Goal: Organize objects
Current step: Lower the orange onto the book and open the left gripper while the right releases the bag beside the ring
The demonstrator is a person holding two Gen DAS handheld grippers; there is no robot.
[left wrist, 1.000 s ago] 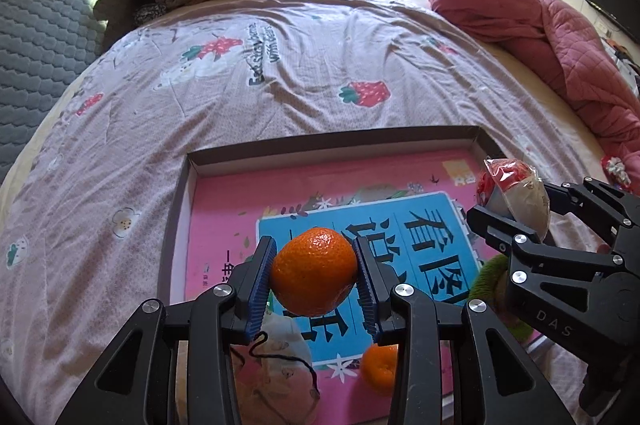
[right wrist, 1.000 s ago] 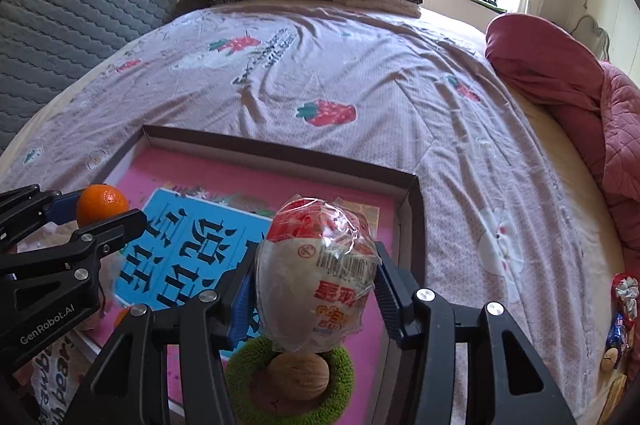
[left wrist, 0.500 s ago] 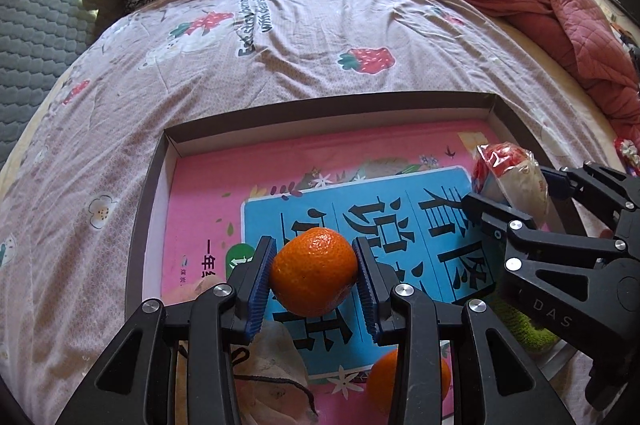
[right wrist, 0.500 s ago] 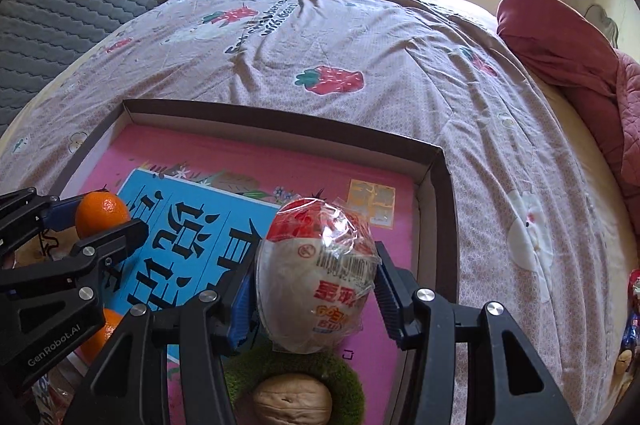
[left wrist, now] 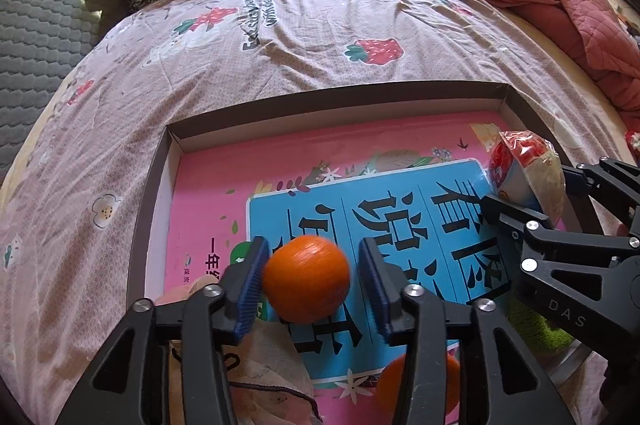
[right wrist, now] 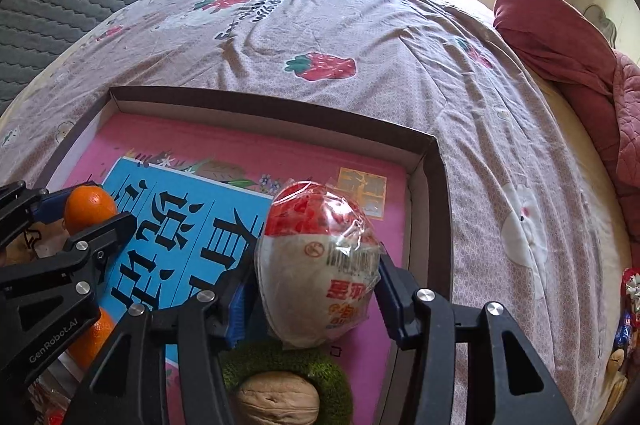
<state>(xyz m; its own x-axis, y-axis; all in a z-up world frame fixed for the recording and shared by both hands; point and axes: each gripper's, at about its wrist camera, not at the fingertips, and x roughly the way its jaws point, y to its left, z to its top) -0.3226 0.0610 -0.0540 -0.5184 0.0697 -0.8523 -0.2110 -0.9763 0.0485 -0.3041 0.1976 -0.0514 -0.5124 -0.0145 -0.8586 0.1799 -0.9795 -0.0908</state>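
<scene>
The orange (left wrist: 306, 279) is seen between the spread left tool (left wrist: 310, 279), above the tray's (left wrist: 332, 105) near-left area; the packet (right wrist: 318, 261) is pinched by the right tool (right wrist: 312, 289).

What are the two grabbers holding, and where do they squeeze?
The left gripper has let go: the orange is touching only one finger. The right gripper squeezes the wrapped snack by its sides.

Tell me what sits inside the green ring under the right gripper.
A walnut sits in the hollow of the fuzzy green ring, on the pink book in the box. The wrapped egg held by the right gripper hangs above. The ring's far edge is covered.
</scene>
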